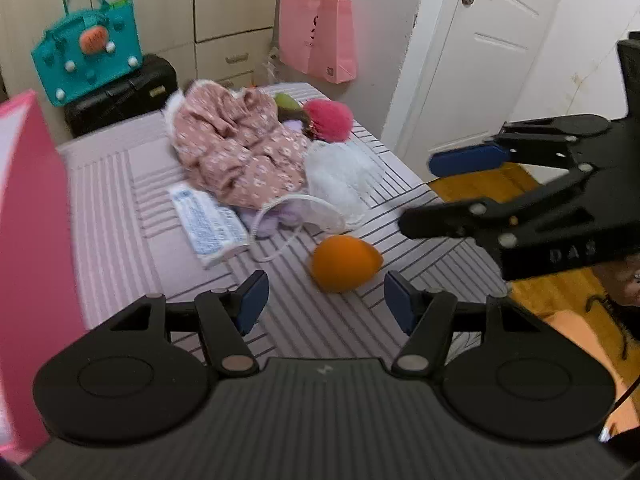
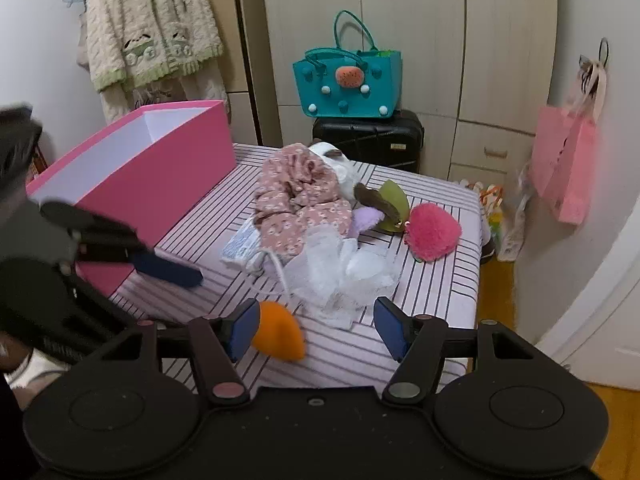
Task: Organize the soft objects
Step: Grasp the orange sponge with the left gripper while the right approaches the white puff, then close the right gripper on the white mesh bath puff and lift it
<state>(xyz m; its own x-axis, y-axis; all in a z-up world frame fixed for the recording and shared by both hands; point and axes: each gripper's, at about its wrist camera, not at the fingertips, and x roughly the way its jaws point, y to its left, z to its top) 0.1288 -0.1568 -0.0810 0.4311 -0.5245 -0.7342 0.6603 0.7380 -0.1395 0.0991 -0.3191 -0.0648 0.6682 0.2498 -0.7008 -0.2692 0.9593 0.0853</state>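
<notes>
1. The striped table (image 2: 432, 280) carries everything; both grippers hang over its near edge, tilted downward toward it.
2. The pink box (image 2: 152, 168) stands open-topped at about ten o'clock of the heap in the right wrist view.
3. The floral garment (image 1: 244, 148) lies crumpled mid-table, with white netting (image 1: 340, 176) touching it at four o'clock.
4. The fuzzy pink ball (image 2: 432, 232) sits at three o'clock of the garment in the right wrist view.
5. The orange soft ball (image 1: 344, 262) rests near the table's front edge, apart from the heap.
6. The left gripper (image 1: 326, 298) has its jaws moderately apart, empty, the ball just beyond at twelve o'clock.
7. The right gripper (image 2: 316, 328) has its jaws wide and empty; the ball lies by the left pad, contact unclear.
</notes>
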